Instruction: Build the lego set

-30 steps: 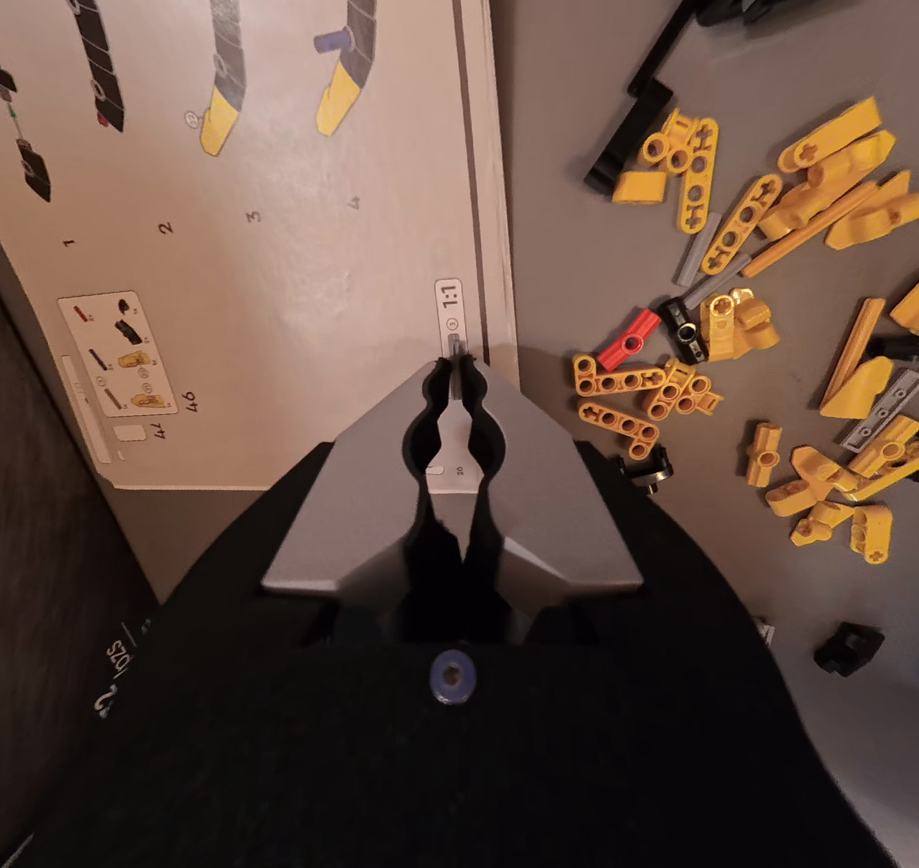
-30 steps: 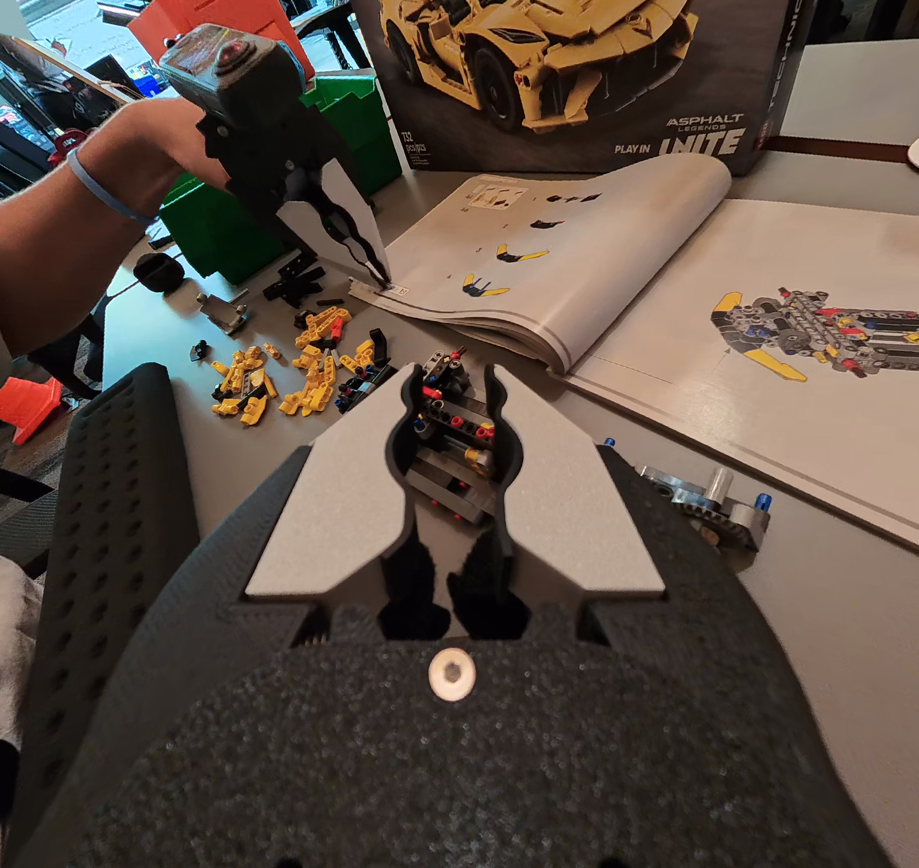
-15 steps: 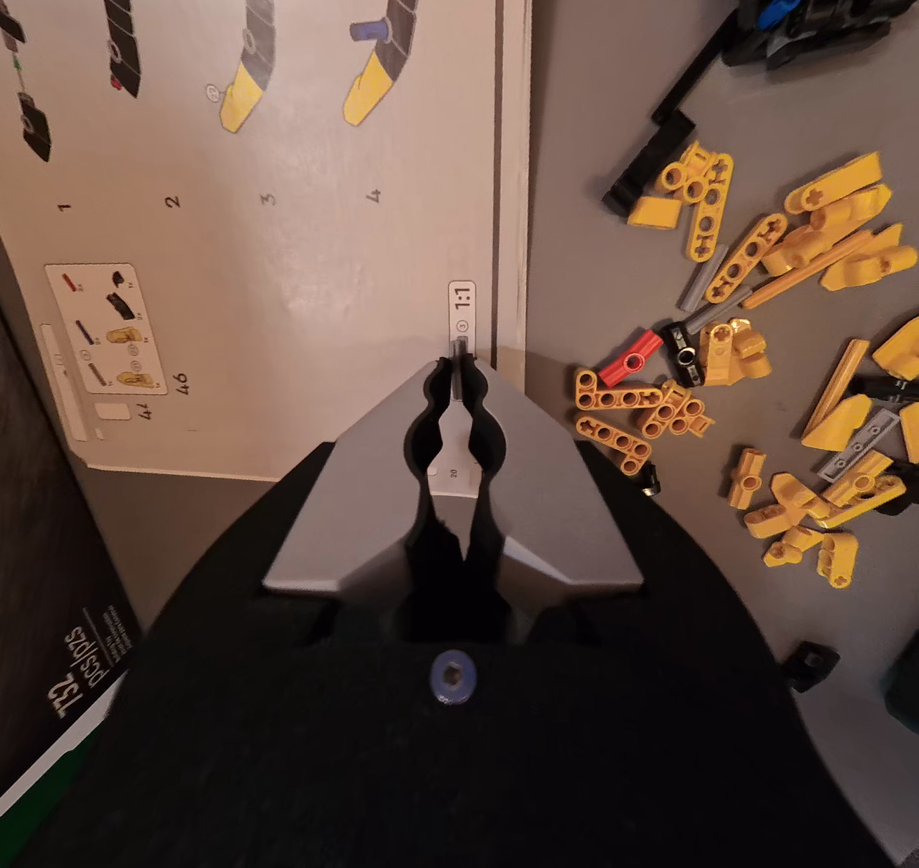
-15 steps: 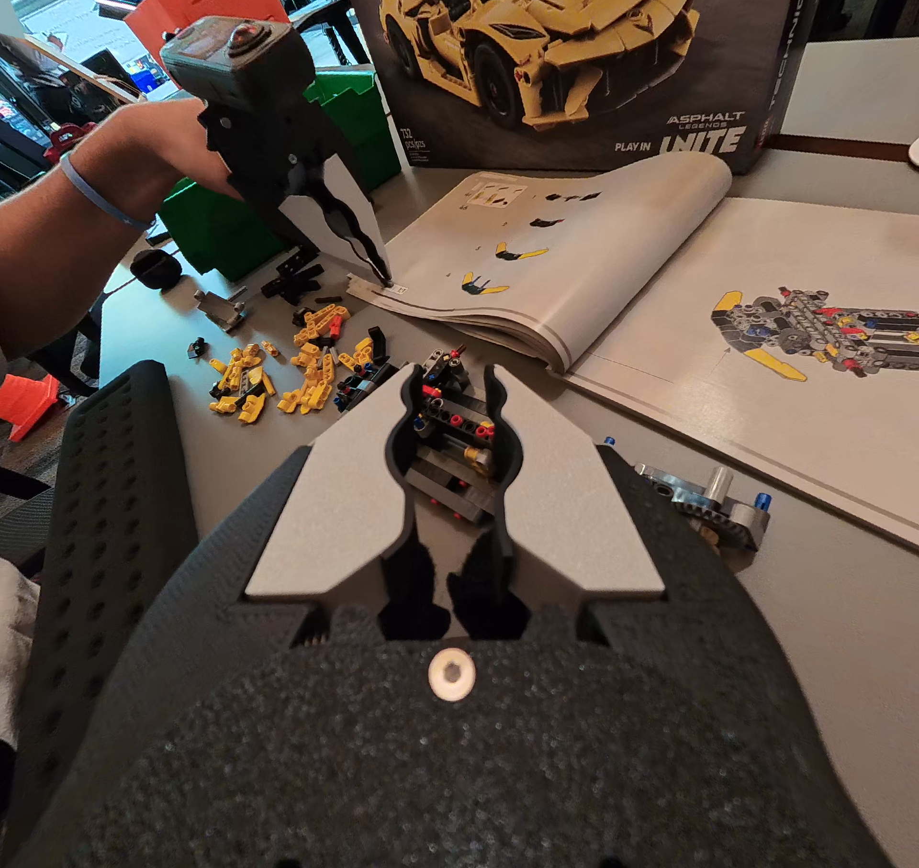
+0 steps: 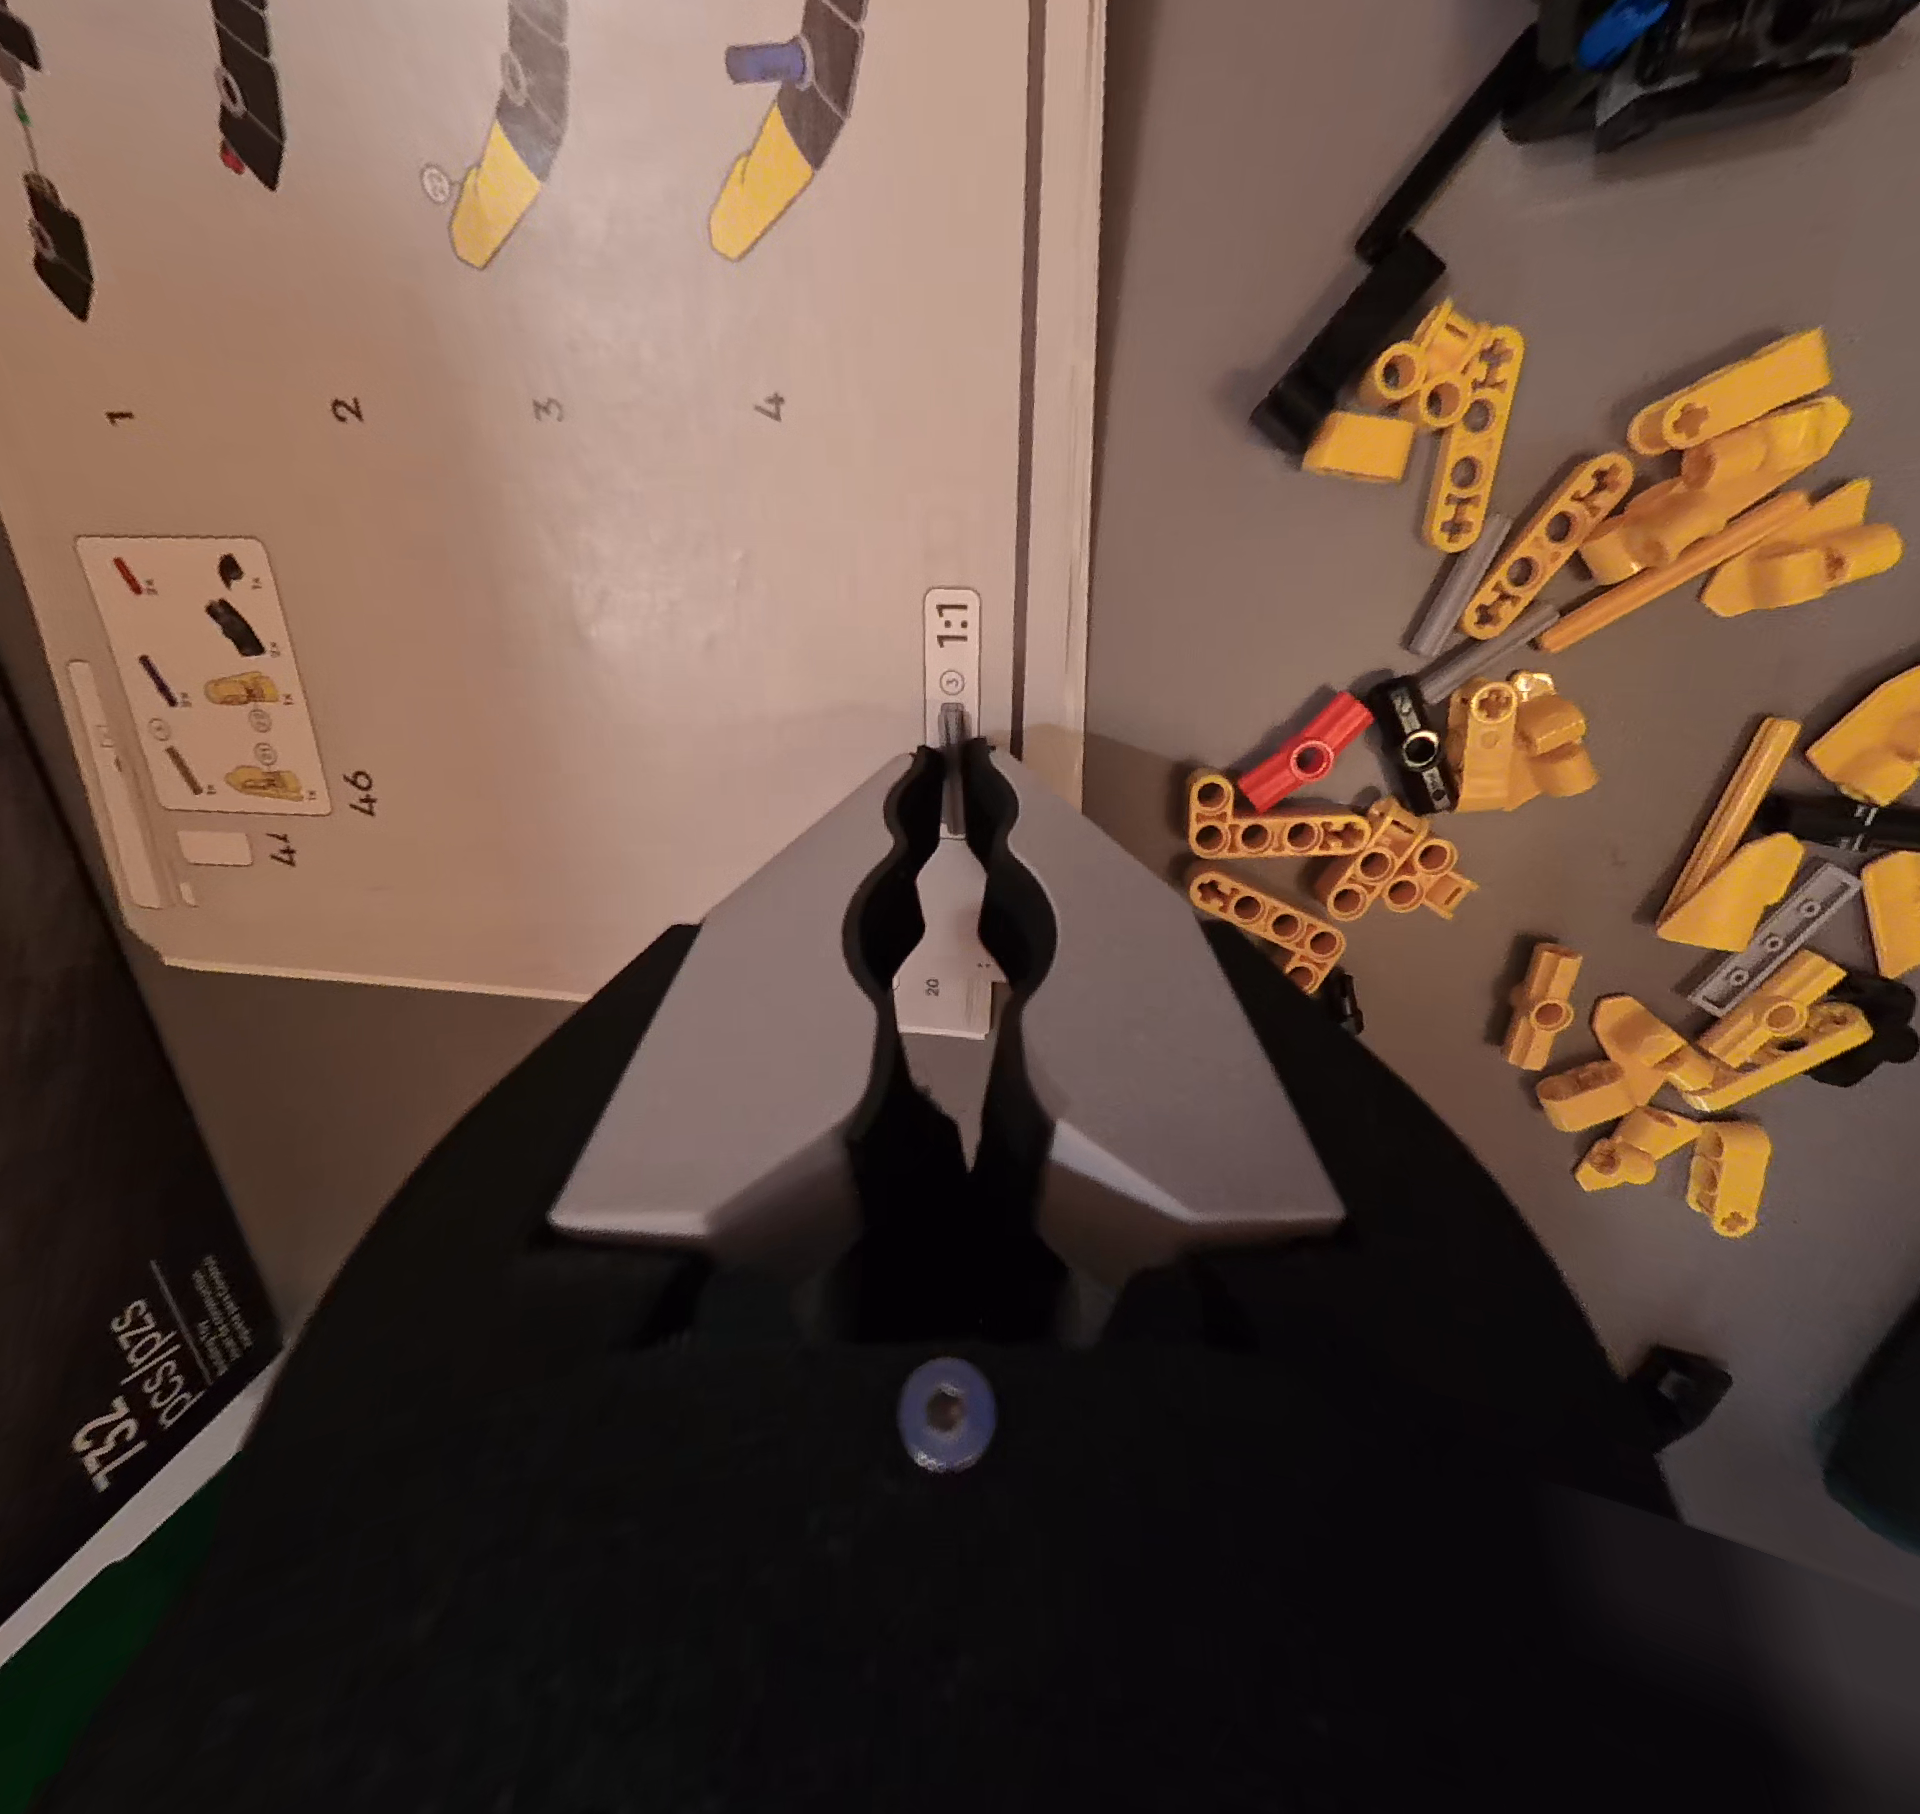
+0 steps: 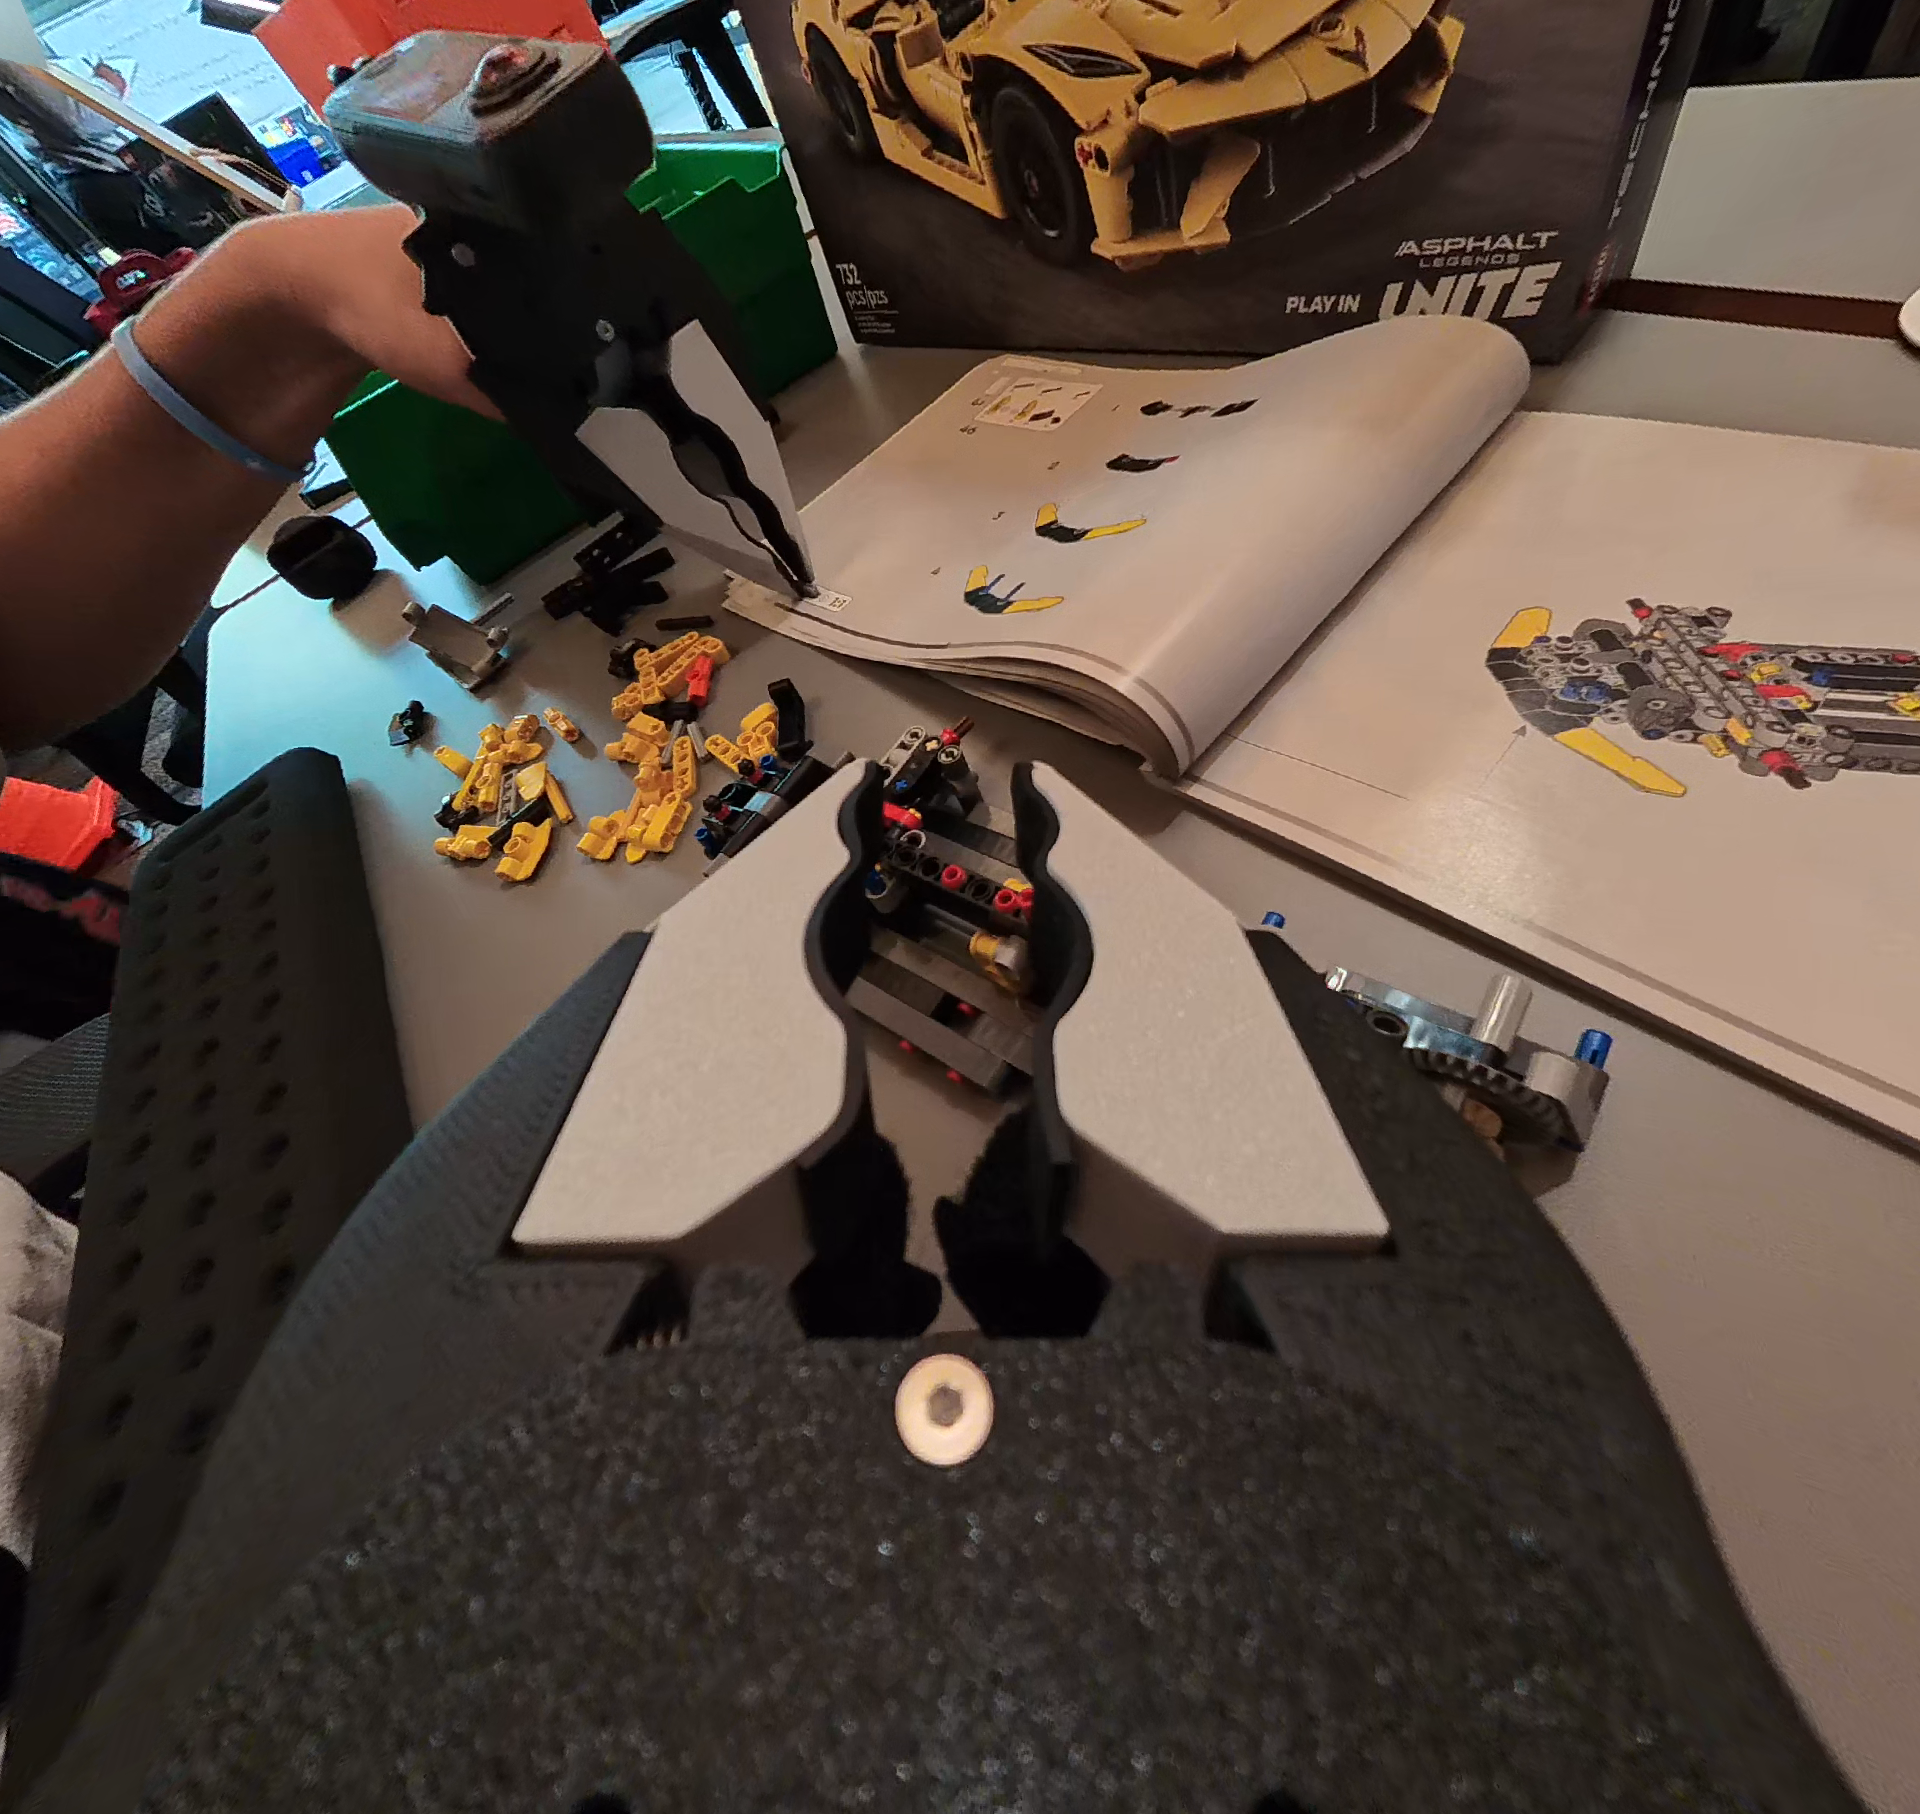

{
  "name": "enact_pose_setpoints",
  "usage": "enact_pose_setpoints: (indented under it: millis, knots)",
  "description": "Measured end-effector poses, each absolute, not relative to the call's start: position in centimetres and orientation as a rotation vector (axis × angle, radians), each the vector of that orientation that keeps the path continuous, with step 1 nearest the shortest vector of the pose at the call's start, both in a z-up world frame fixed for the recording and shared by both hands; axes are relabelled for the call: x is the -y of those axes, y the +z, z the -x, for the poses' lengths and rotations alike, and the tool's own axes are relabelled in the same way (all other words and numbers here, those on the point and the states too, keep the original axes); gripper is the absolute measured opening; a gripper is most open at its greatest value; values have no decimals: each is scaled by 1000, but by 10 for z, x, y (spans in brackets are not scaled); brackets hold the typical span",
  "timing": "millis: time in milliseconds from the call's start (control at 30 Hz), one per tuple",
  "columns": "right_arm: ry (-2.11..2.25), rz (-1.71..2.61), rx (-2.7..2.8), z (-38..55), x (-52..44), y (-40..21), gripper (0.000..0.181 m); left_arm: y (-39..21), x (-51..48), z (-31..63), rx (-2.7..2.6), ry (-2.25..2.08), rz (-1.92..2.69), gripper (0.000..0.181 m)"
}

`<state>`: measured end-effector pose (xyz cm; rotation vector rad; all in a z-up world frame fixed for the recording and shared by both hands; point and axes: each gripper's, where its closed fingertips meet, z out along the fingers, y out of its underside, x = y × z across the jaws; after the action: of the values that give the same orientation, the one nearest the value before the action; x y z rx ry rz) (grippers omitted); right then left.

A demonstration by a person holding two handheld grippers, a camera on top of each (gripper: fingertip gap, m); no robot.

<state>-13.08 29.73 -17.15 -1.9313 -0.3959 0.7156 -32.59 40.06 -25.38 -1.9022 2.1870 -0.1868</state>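
Observation:
My left gripper (image 5: 951, 751) is shut on a small grey axle (image 5: 951, 730). It holds the axle tip-down over the scale box printed at the edge of the open instruction booklet (image 5: 623, 414). It also shows in the right wrist view (image 6: 802, 588), held by a hand (image 6: 260, 330). My right gripper (image 6: 940, 777) is open and empty. It sits just above a dark chassis assembly (image 6: 951, 891) with red, blue and yellow pins, which shows between the jaws. A pile of loose yellow, black and red parts (image 5: 1558, 621) lies right of the booklet.
The set's box (image 6: 1195, 102) stands behind the booklet (image 6: 1247, 538), with a green bin (image 6: 727, 237) to its left. A grey gear sub-assembly (image 6: 1486, 1047) lies right of my right gripper. A black perforated pad (image 6: 208, 1037) lies at the left. The parts pile (image 6: 623, 777) lies on the grey table. Left tips to right tips: about 25 cm.
My left gripper has drifted slightly along the booklet's edge, still shut on the axle; more of the box's corner shows in its view. My right gripper has not moved.

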Motion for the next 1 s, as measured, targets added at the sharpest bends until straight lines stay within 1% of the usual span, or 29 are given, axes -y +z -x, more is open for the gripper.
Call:
enact_pose_setpoints:
  millis: [200,267,300,367,400,433,533,667,900,933,1000]
  knots:
    - [647,1919,381,117,-297,-167,23,-250,-403,324,-2200,-90,1863,2]
    - [550,1905,325,92,-290,-166,23,-228,-394,304,-2136,-97,1836,2]
    - [514,1898,279,79,-284,-167,22,-209,-380,281,-2073,-184,1804,2]
    - [514,1884,189,60,-269,-171,21,-173,-315,223,-2003,-551,1735,2]
    - [535,1878,154,54,-262,-171,21,-164,-280,201,-2034,-669,1664,2]
    - [563,1864,129,51,-256,-170,21,-162,-255,183,-2058,-697,1603,2]
    - [594,1790,79,39,-249,-156,21,-193,-220,144,-2125,-610,1655,3]
    - [630,1760,69,39,-246,-151,21,-239,-220,126,-2172,-458,1807,3]
    - [648,1755,74,40,-245,-151,21,-254,-218,122,-2145,-378,1860,3]
    - [652,1756,73,41,-245,-151,21,-254,-218,122,-2128,-378,1860,5]
    - [660,1758,70,40,-245,-151,20,-245,-220,125,-2063,-414,1888,31]
